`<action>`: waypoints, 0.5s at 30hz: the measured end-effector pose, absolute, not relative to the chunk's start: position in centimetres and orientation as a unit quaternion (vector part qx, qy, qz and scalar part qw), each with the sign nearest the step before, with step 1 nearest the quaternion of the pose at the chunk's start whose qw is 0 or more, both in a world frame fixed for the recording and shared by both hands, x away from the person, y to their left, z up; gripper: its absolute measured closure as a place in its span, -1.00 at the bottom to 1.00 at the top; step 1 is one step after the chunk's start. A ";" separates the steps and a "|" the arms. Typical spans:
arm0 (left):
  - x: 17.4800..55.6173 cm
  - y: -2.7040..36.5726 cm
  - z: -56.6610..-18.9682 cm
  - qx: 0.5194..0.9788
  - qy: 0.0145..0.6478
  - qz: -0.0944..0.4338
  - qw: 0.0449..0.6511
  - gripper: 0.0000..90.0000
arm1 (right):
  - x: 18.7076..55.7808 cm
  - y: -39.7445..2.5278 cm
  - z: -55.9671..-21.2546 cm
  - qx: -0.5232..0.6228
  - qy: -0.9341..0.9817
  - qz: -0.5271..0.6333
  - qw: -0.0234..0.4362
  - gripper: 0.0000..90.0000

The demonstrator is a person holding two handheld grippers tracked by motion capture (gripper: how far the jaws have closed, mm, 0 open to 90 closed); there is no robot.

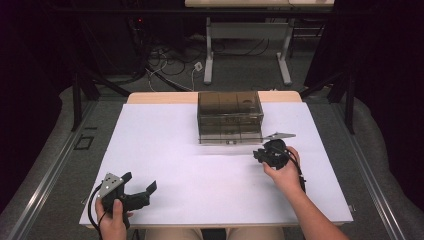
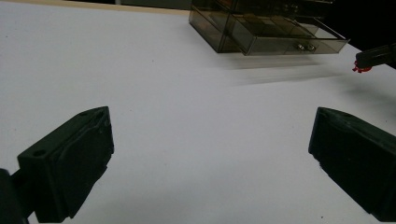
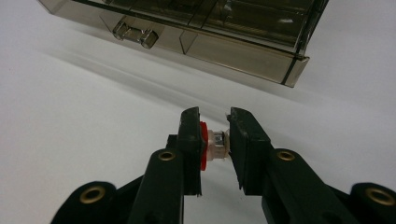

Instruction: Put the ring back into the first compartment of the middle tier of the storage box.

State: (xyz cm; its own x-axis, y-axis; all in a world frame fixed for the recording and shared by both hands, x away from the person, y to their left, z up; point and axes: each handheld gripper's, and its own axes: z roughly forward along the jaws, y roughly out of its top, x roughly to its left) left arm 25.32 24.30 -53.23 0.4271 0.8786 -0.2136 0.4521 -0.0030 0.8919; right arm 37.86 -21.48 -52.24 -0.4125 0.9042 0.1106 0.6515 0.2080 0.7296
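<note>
A smoky transparent drawer box (image 1: 230, 116) stands at the back middle of the white table, with its bottom drawer (image 2: 285, 41) pulled out. My right gripper (image 1: 260, 153) sits just in front of the box's right corner, shut on a small red-and-clear part (image 3: 212, 144) pinched between its jaws. The same part shows as a red speck (image 2: 360, 69) at the tip of that gripper in the left gripper view. My left gripper (image 1: 140, 182) rests near the table's front left edge, its jaws wide apart with nothing between them.
The white table top (image 1: 200, 170) lies between the two grippers. Beyond the table's far edge are floor cables (image 1: 170, 65) and the legs of another desk (image 1: 210, 55). The drawer's handle (image 3: 135, 32) faces my right gripper.
</note>
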 end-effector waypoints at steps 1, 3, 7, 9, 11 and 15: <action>25.3 24.3 -53.2 0.676 0.492 0.211 0.507 -1.00 | 37.9 -21.5 -52.2 0.515 0.757 0.362 0.175 0.66; 25.3 24.3 -53.2 0.676 0.492 0.211 0.507 -1.00 | 37.8 -21.5 -52.0 0.517 0.753 0.367 0.175 0.66; 25.3 24.3 -53.2 0.676 0.492 0.211 0.507 -1.00 | 37.7 -21.4 -51.6 0.518 0.751 0.370 0.178 0.66; 25.3 24.3 -53.2 0.676 0.492 0.211 0.507 -1.00 | 37.6 -21.3 -51.2 0.517 0.750 0.371 0.179 0.66; 25.3 24.3 -53.3 0.674 0.492 0.213 0.508 -1.00 | 37.6 -21.2 -50.9 0.515 0.751 0.373 0.179 0.66; 25.3 24.3 -53.2 0.676 0.492 0.211 0.507 -1.00 | 37.6 -21.1 -50.2 0.511 0.751 0.376 0.181 0.66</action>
